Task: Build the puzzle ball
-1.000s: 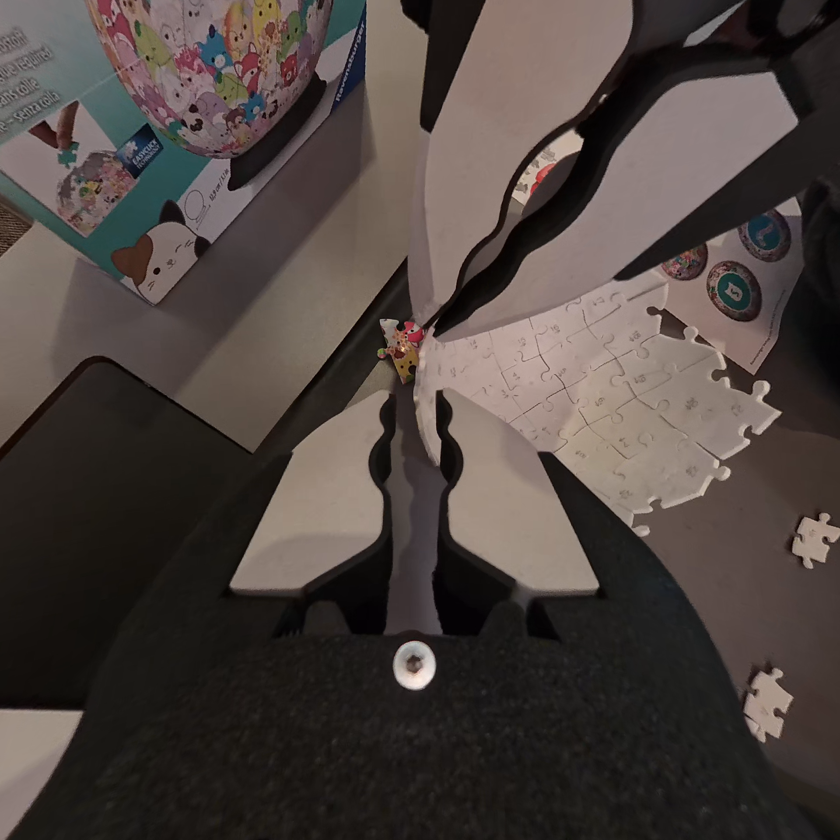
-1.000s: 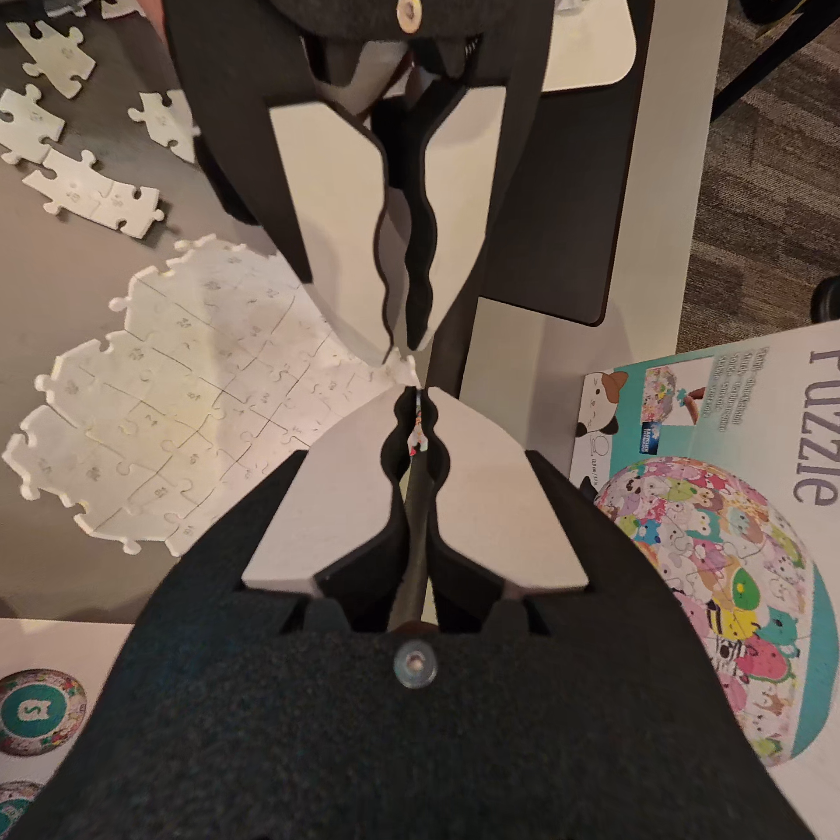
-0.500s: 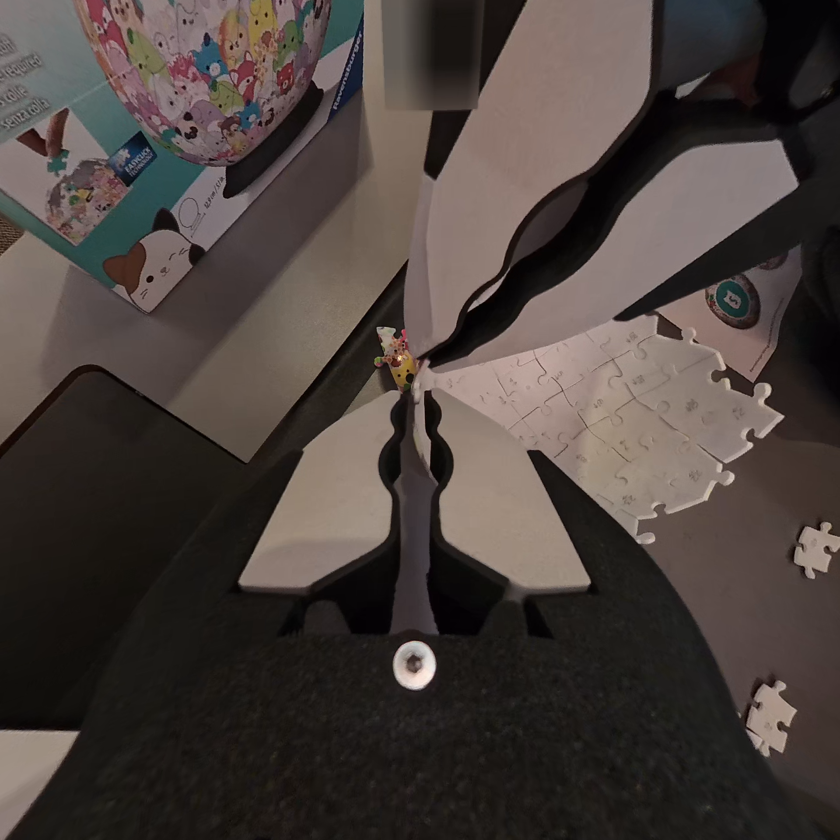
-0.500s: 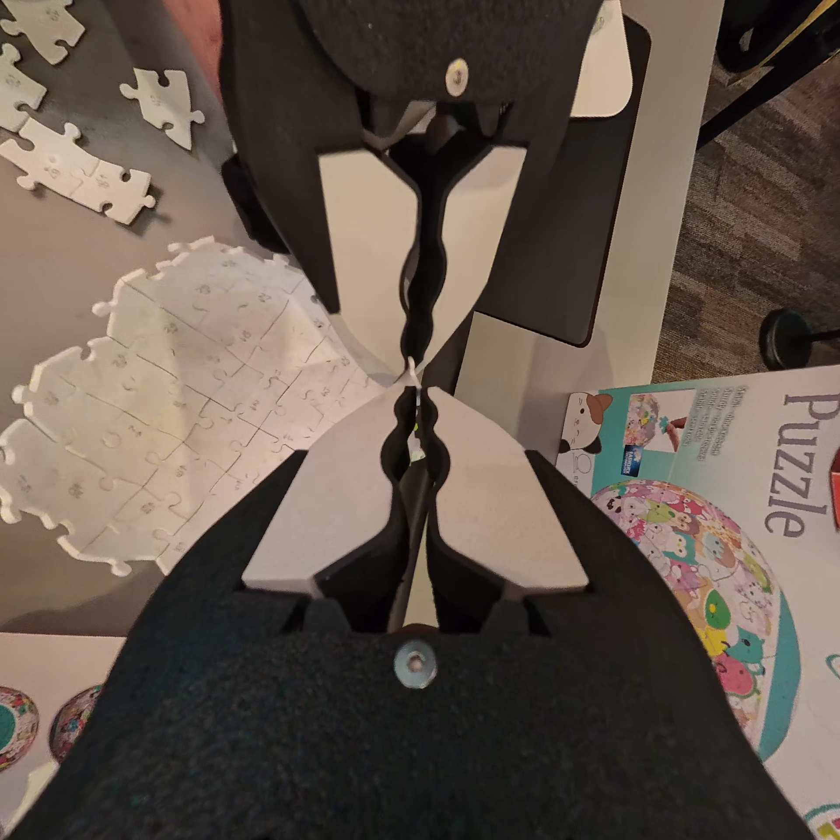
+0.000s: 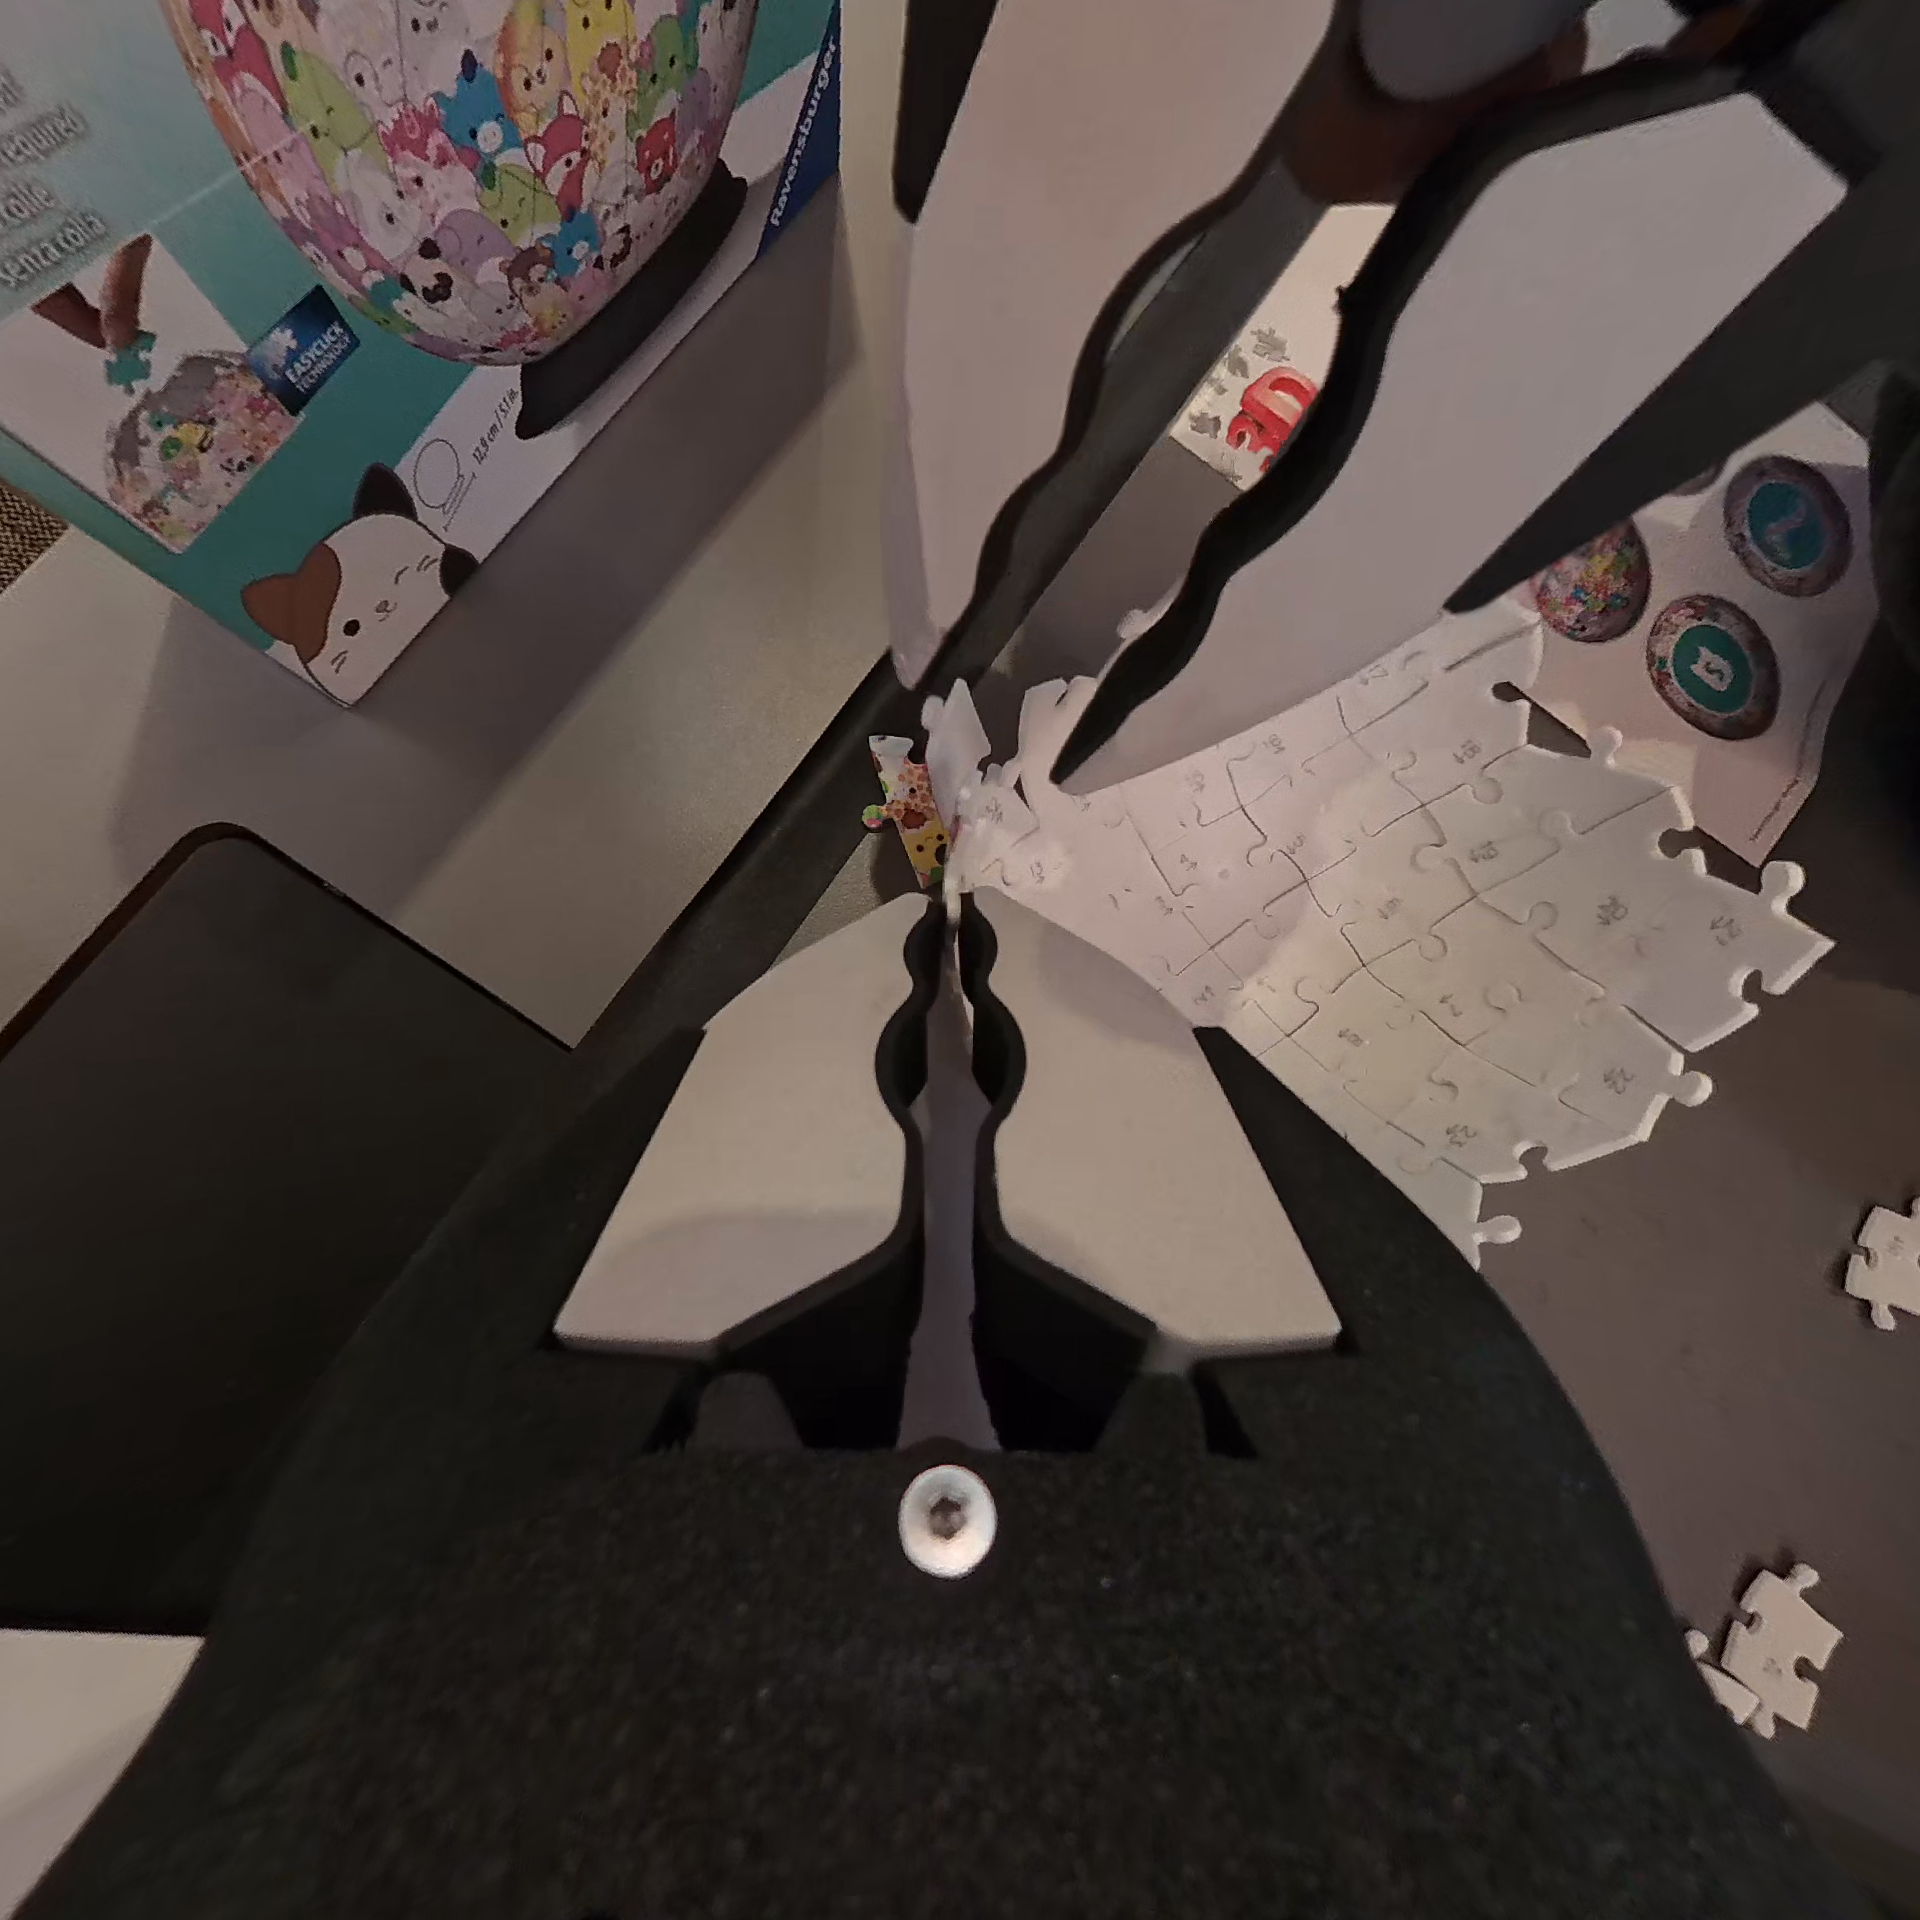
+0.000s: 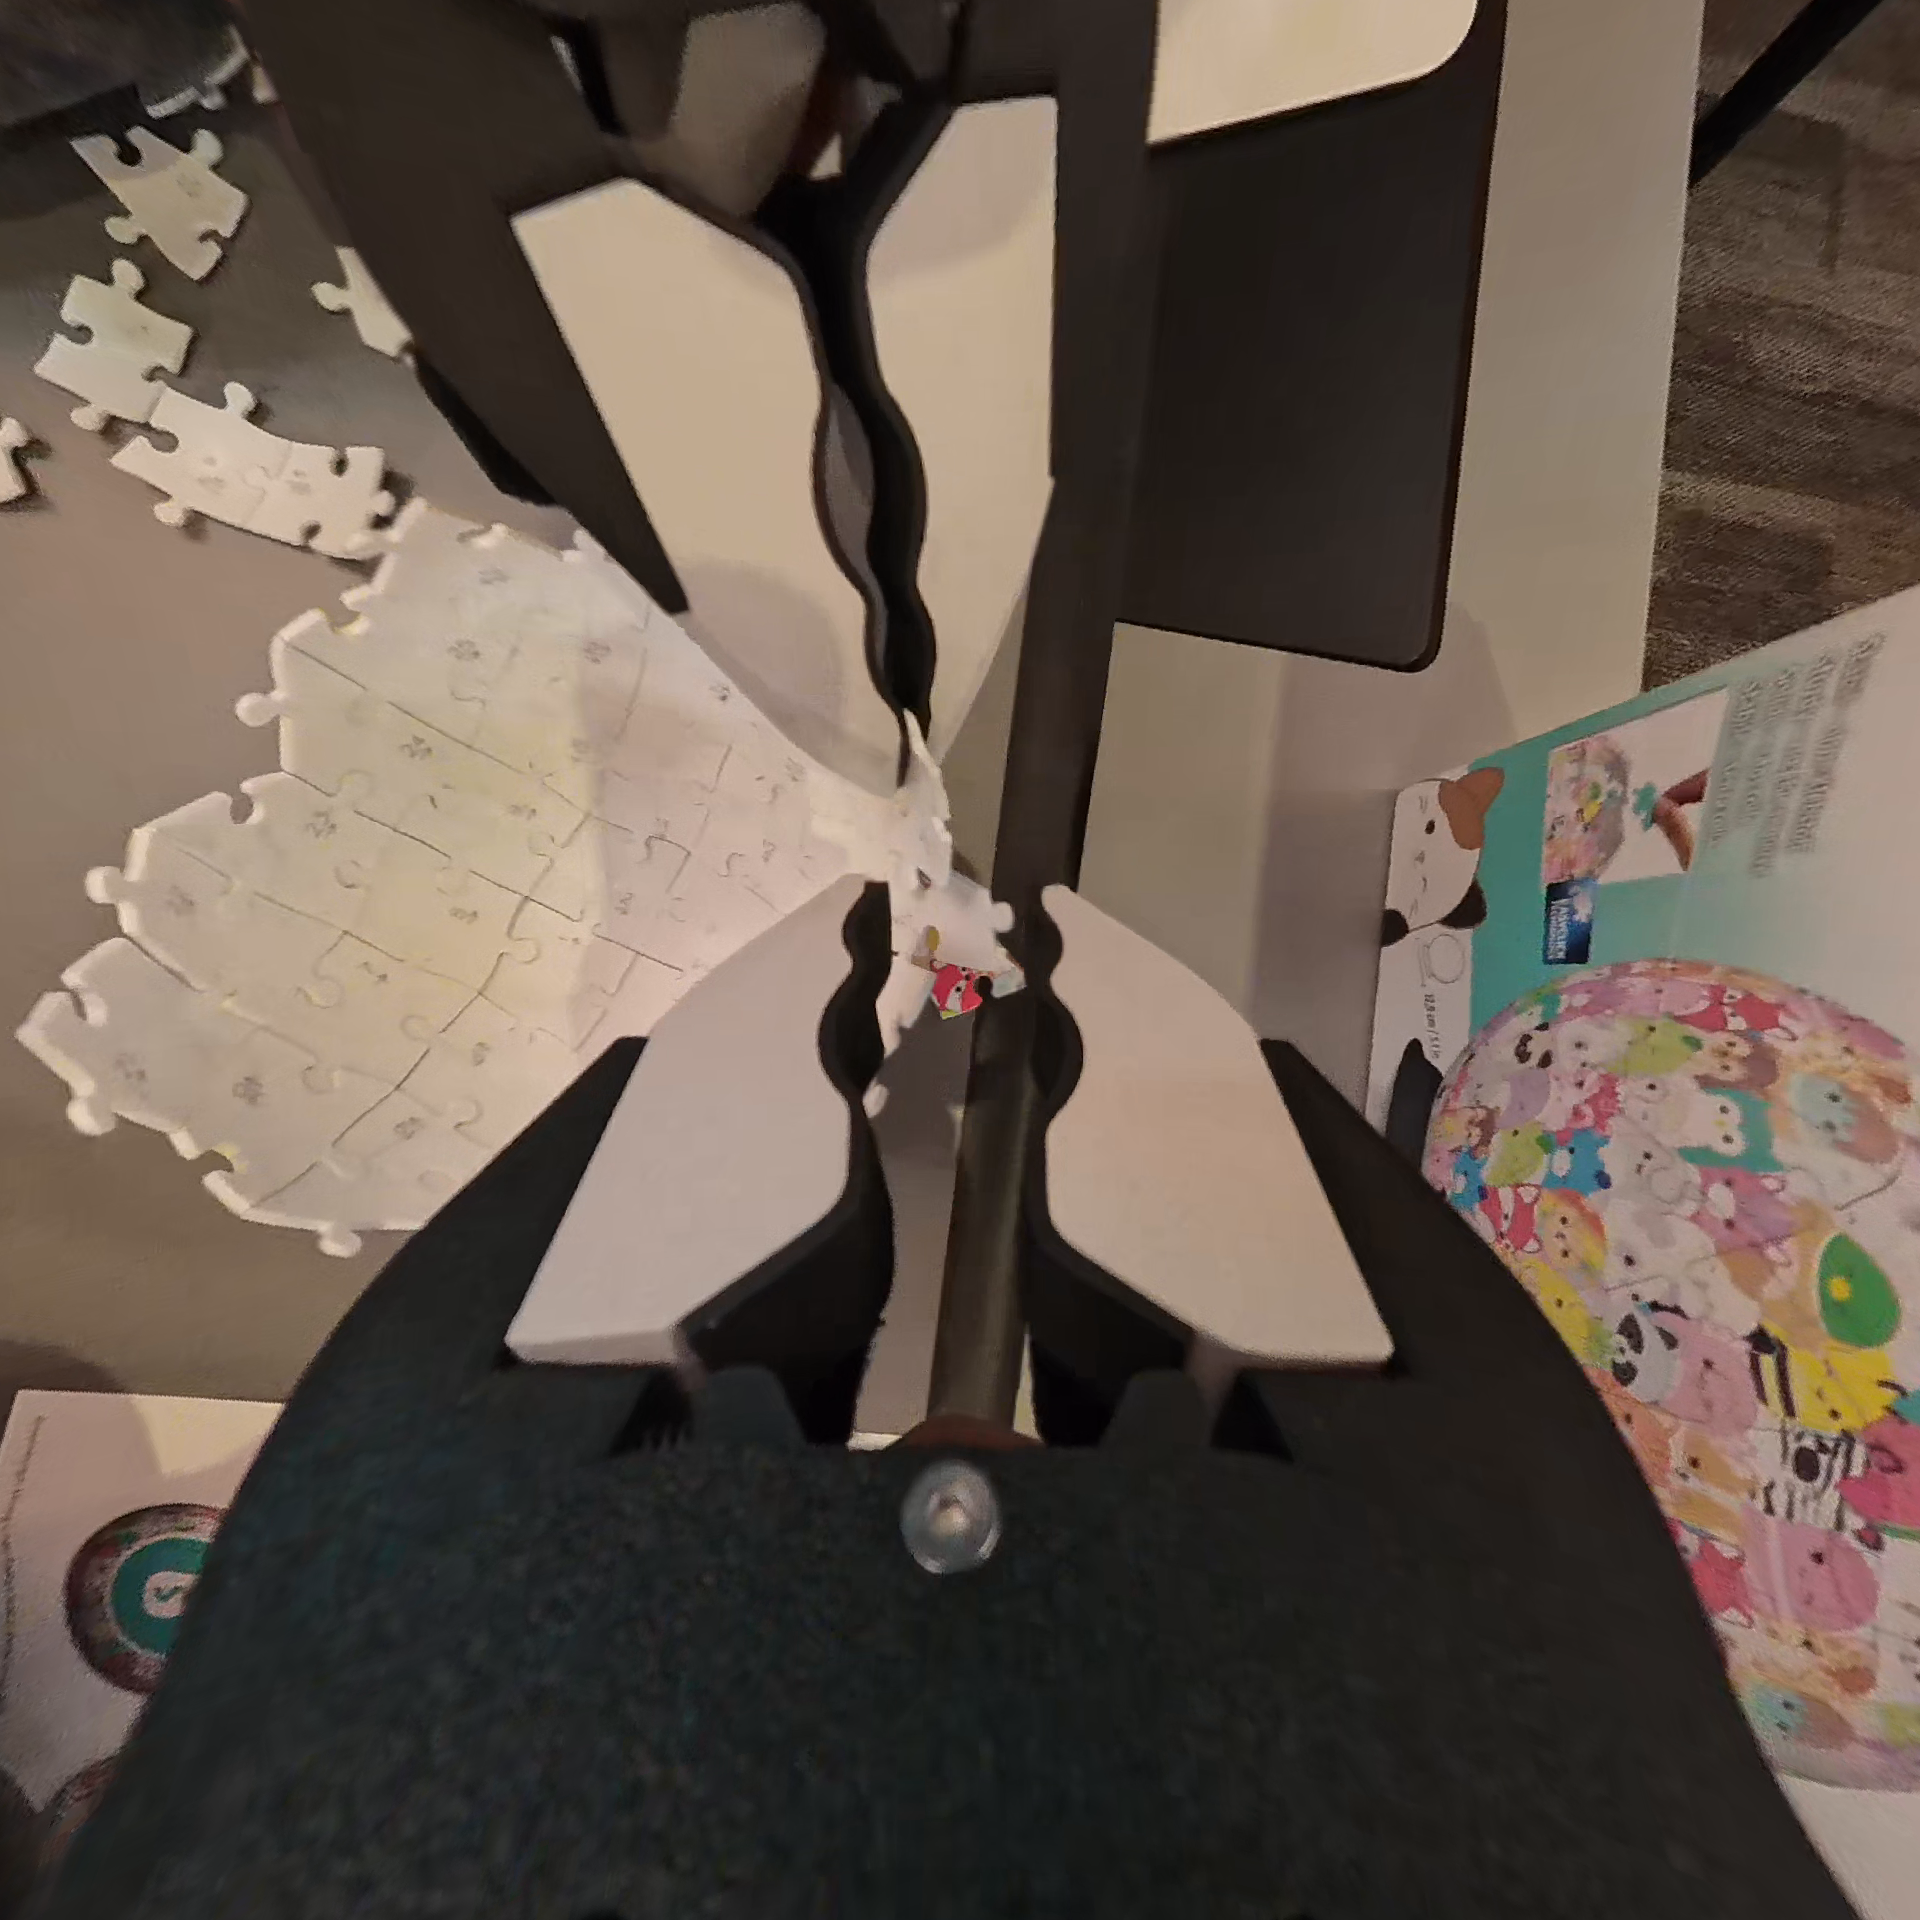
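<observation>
In the left wrist view we see our left tongs (image 5: 951, 914) pinched on the assembled puzzle sheet (image 5: 1434, 935), held above the worktop (image 5: 1714, 1195). In the right wrist view, our right tongs (image 6: 951, 914) stand apart around its edge (image 6: 951, 914).

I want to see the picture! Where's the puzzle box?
The puzzle box lies on the table at the right edge of the right wrist view; in the left wrist view it is top left, beyond the dark mat.
</observation>
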{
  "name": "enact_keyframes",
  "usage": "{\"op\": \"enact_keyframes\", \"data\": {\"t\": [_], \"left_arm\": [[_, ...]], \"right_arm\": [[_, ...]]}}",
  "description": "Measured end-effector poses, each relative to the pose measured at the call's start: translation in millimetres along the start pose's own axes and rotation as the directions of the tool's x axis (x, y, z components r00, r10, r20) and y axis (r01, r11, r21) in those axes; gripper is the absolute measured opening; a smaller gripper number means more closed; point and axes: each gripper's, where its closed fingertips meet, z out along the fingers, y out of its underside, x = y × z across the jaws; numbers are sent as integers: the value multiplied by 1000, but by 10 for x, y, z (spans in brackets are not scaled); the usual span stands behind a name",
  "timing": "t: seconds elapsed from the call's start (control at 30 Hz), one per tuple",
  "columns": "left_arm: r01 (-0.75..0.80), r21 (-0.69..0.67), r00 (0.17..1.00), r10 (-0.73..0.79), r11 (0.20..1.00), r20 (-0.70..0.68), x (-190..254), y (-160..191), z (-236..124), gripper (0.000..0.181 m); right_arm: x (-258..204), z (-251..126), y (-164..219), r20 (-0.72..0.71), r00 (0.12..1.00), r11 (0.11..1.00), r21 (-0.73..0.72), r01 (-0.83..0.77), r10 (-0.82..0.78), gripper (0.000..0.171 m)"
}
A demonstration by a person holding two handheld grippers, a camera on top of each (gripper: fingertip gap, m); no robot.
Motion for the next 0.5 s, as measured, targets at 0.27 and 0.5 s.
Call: {"op": "enact_keyframes", "data": {"t": [0.27, 0.5], "left_arm": [[-1, -2, 1000, 1, 1000, 3, 0, 0, -2, 2], [2, -3, 1000, -2, 1000, 1, -2, 2, -6, 2]], "right_arm": [[82, 2, 48, 59, 997, 999, 21, -44, 43, 26], [18, 33, 59, 121, 990, 997, 22, -75, 72, 14]]}}
